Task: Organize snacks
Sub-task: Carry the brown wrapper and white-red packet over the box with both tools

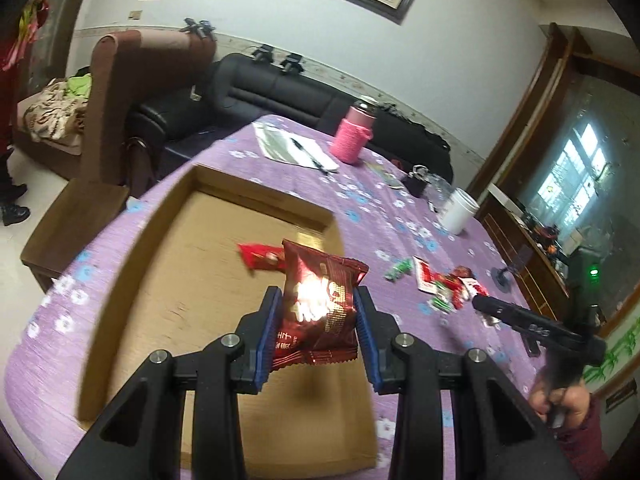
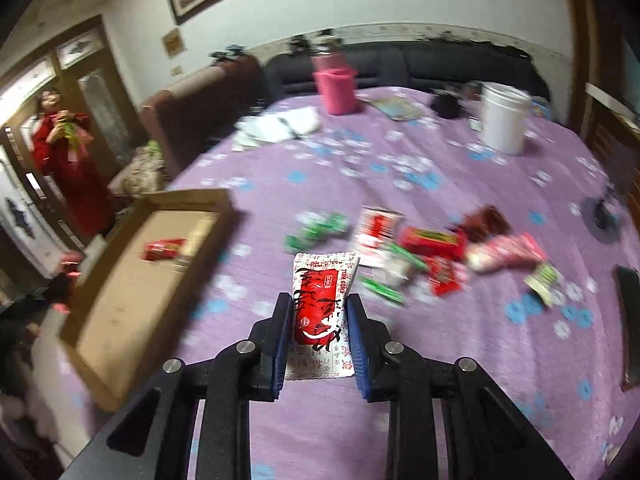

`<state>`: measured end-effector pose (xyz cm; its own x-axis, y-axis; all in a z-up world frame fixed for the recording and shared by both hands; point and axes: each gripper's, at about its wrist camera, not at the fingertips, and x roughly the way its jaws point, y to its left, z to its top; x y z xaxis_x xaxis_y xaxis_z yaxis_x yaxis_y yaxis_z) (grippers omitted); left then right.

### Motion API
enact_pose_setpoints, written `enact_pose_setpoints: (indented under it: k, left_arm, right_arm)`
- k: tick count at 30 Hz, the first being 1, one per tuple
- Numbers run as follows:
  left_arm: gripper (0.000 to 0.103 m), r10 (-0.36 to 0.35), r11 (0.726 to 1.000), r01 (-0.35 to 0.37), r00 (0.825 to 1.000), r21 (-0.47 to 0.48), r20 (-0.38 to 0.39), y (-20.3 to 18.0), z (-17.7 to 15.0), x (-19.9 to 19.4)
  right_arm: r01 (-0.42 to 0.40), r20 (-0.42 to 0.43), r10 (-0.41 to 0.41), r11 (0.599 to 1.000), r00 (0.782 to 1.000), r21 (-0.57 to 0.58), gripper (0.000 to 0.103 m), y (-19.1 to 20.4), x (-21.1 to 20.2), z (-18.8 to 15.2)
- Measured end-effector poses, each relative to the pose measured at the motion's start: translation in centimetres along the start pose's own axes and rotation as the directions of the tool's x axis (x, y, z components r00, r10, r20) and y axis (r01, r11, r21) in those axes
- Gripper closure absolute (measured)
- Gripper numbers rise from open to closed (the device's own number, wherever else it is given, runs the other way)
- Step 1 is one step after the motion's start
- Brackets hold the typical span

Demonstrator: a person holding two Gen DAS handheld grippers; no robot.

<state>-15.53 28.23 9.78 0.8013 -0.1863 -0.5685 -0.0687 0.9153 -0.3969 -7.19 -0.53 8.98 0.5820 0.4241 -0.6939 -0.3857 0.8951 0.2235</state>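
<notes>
Right wrist: "ENDS WELL" packet (image 2: 322, 304)

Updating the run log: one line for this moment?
left gripper: dark red foil packet | right gripper: red-and-white packet | brown cardboard tray: one red packet

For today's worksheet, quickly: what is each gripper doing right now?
Left gripper: shut on the dark red snack packet, above the cardboard box.
Right gripper: shut on the red-and-white snack packet.
</notes>
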Motion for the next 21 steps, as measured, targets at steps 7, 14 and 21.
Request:
enact_pose_setpoints:
  k: [7, 14, 21]
  left_arm:
    - [0.067, 0.111, 0.993, -0.110, 0.994, 0.051, -0.020, 2.5, 3.6, 1.5]
    - [0.067, 0.129, 0.991, -0.125, 0.985, 0.040, -0.112, 5.1, 6.2, 6.2]
    - [0.067, 0.148, 0.989, -0.144, 0.971, 0.034, -0.189, 6.5, 8.0, 11.0]
  right_arm:
    - [-0.187, -0.050, 0.186, 0.982, 0.981, -0.016, 0.074, 6.1, 2.6, 2.9]
    - [-0.244, -0.133, 0.233, 0.967, 0.963, -0.075, 0.073, 12.1, 8.0, 3.5]
    - [-0.282, -0.217, 0.256, 0.955, 0.942, -0.097, 0.073, 15.7, 12.0, 2.5]
